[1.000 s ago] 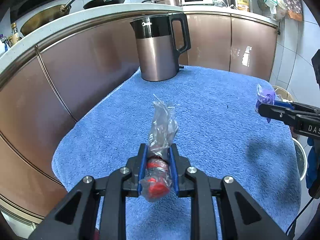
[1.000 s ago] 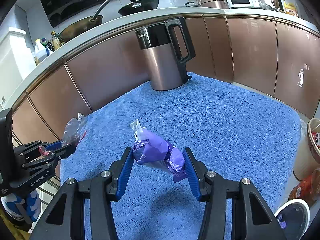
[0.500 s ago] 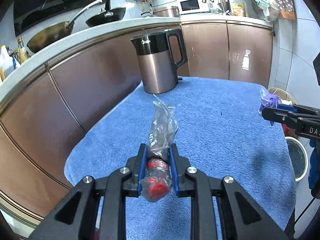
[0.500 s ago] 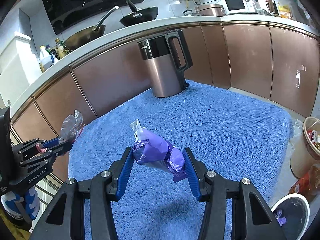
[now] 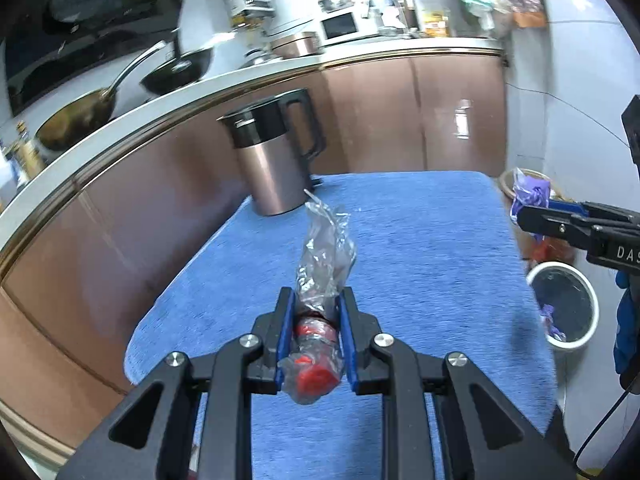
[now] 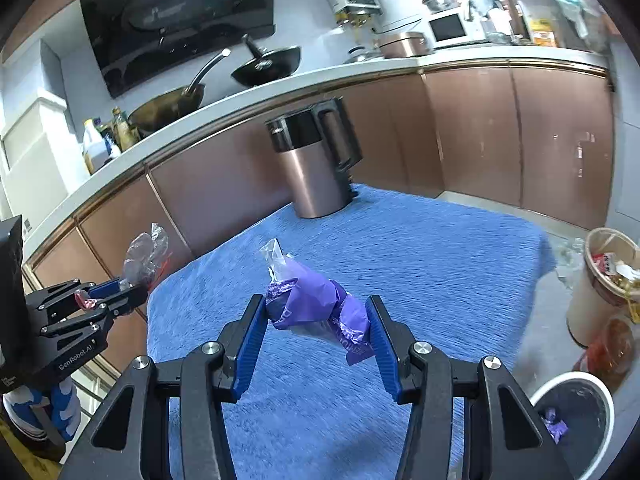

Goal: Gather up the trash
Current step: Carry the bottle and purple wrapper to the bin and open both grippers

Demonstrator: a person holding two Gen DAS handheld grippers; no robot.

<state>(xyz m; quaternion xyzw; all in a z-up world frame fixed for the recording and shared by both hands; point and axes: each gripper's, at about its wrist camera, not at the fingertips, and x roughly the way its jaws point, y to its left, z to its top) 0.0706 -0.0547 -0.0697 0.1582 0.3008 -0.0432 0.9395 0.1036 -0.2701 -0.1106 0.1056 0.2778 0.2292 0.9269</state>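
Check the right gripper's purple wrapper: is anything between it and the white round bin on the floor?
Nothing visible. The purple crumpled wrapper, clamped in the right gripper, hangs above the blue towel-covered table; the white round bin stands open past the table's right edge.

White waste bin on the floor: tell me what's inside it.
The white waste bin has a dark liner and one crumpled purple wrapper against its near side. The right gripper's frame covers its left part.
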